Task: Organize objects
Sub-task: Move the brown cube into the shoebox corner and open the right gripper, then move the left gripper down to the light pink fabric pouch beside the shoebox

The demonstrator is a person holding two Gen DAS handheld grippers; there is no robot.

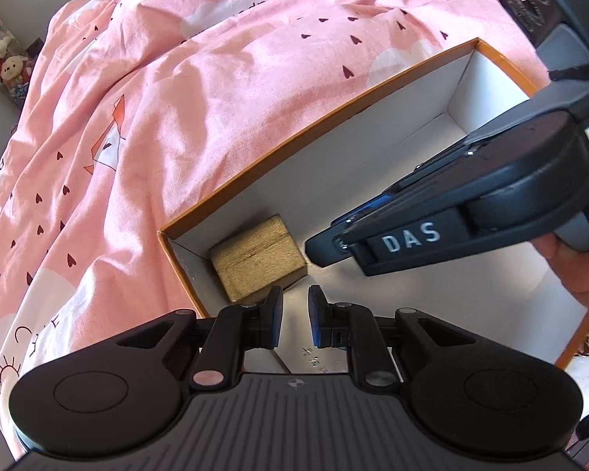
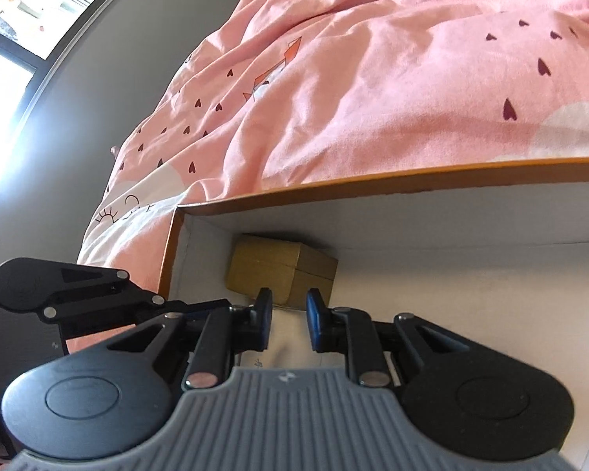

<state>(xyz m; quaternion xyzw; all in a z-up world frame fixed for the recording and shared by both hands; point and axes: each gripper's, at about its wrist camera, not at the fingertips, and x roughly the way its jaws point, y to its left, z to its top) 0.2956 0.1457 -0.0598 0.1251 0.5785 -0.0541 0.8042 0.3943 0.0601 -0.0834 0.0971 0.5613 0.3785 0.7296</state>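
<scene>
Pink bedding [image 1: 176, 117] surrounded my orange-rimmed box [image 1: 294, 139]. 1 small gold box [image 1: 257, 257] sat in its near-left corner, looking rigid and light; I'd pinch its flat sides. Left gripper [image 1: 295, 316] and right gripper [image 2: 289, 316] hung released, holding nothing.

Two matte black claws, left claw [image 1: 295, 316] and right claw [image 2: 289, 320], each with blue-faced pads [image 1: 316, 320], silver pivot screws, round side discs and a grey ribbed base; white "DAS" lettering on the right one's side; bare skin of a hand [image 1: 578, 271].
</scene>
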